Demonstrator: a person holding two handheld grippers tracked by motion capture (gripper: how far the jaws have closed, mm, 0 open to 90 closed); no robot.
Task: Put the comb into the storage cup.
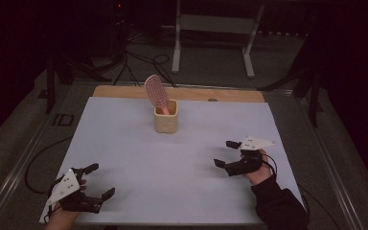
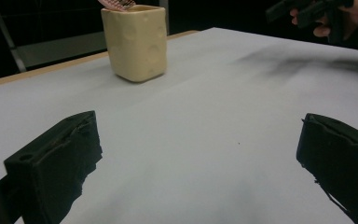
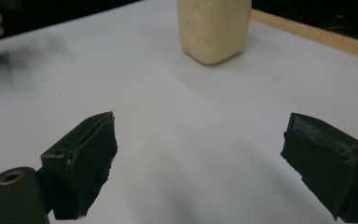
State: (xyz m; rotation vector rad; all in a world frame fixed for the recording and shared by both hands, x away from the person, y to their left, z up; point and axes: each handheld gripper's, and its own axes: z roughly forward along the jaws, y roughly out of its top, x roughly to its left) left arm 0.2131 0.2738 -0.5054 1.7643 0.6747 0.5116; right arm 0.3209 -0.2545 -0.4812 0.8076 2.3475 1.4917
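Left claw (image 1: 99,181): jaws spread wide, gripping nothing, resting low at the near left corner of the table (image 1: 124,143).
Right claw (image 1: 226,153): jaws likewise apart and bare, held at the near right side, pointing inward.
Space between claws: bare white sheet; both claws are well apart from each other and from the cup.
Cup (image 1: 166,117): cream-coloured, upright, standing toward the far middle of the table; seen ahead in both gripper views.
Brush (image 1: 155,92): pink, standing in the cup handle down, head leaning out above the rim.
Progress: judged from this, the brush sits stowed in the cup and neither claw touches it; either the work is done or a lift-out has not begun.
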